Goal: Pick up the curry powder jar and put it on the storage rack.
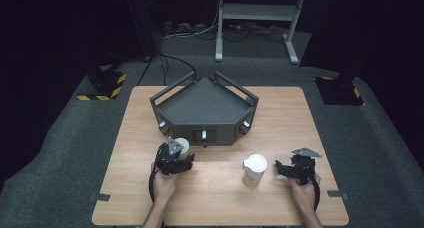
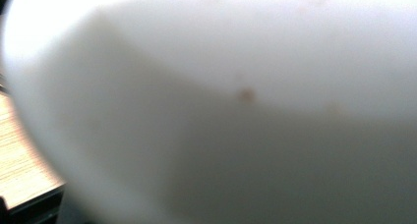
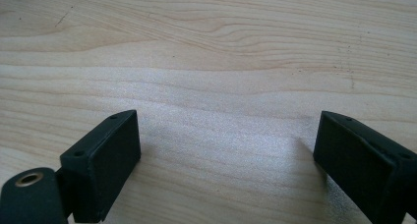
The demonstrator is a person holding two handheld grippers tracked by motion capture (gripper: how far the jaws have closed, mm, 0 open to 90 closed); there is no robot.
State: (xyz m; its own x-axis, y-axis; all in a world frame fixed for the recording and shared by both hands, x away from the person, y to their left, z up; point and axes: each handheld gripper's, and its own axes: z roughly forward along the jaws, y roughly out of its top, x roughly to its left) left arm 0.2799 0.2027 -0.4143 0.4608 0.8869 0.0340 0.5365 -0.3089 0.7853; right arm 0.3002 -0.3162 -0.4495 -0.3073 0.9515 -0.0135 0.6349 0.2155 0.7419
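Note:
A white cup stands on the wooden table, just in front of the dark grey five-sided tray. My left gripper is shut on this cup; in the left gripper view its white wall is very close and blurred, hiding the jaws. A second white cup with a lid stands upright near the middle front. My right gripper sits a little to its right, apart from it and pointing toward it. It is open, and bare wood lies between its black fingers.
The tray has knobs along its front wall and raised posts at its corners. Tape marks sit at the table's front corners. On the floor behind are a grey metal stand, cables and yellow-black striped bases.

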